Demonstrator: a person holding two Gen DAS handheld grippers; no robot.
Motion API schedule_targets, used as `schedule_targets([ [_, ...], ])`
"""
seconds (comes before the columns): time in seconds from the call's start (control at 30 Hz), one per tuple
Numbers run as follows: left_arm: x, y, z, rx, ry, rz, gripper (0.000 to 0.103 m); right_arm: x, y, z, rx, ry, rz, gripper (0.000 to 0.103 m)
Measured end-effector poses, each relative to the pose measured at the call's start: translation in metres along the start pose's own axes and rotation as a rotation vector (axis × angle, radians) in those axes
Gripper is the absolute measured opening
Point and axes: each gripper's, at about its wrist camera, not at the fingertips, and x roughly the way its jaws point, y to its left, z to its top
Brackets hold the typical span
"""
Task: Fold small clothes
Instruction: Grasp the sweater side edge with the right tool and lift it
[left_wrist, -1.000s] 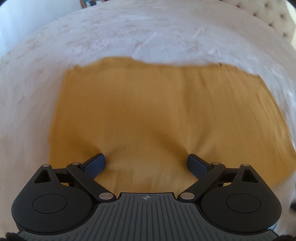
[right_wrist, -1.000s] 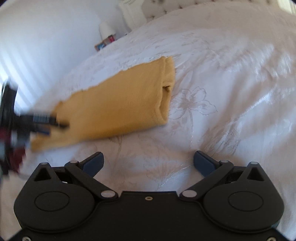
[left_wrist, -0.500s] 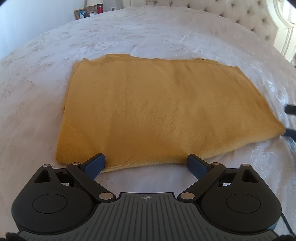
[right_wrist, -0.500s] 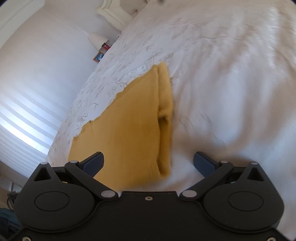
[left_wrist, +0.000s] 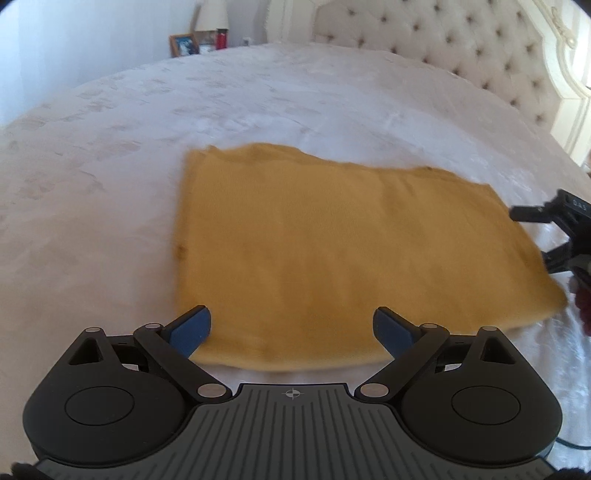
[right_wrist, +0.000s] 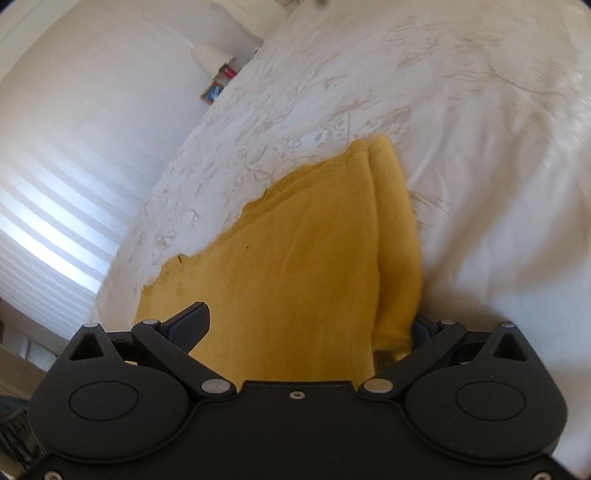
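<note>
A mustard-yellow folded garment (left_wrist: 347, 251) lies flat on the white bedspread (left_wrist: 184, 99). My left gripper (left_wrist: 291, 328) is open and empty, hovering over the garment's near edge. My right gripper (right_wrist: 306, 328) is open, with the garment's (right_wrist: 295, 266) folded end lying between its fingers; its right finger is mostly hidden behind the thick fold. In the left wrist view the right gripper (left_wrist: 554, 236) shows at the garment's right end.
A tufted headboard (left_wrist: 443, 48) stands at the far right. A nightstand with a picture frame (left_wrist: 183, 44) and a red bottle (left_wrist: 221, 37) sits beyond the bed. A window with blinds (right_wrist: 44, 229) is at the left in the right wrist view.
My left gripper has lifted and drawn back from the garment. My right gripper has moved in over the garment's folded end, which now lies between its fingers.
</note>
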Motion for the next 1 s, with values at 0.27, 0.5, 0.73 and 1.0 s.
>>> schedule_targets([
  [0.27,-0.001,0.052,0.010,-0.048,-0.070,0.035,0.096,0.010,0.024,0.005,-0.080,0.082,-0.167,0.029],
  [0.5,-0.003,0.081,0.003,-0.116,-0.076,0.015,0.096,0.007,0.084,0.010,-0.243,0.075,-0.336,0.023],
  [0.73,-0.017,0.093,0.012,-0.122,-0.086,-0.011,0.096,0.021,0.180,0.011,-0.385,0.070,-0.301,0.022],
  [1.0,-0.018,0.108,0.012,-0.143,-0.082,-0.002,0.096,0.101,0.258,-0.032,-0.501,0.170,-0.219,0.021],
])
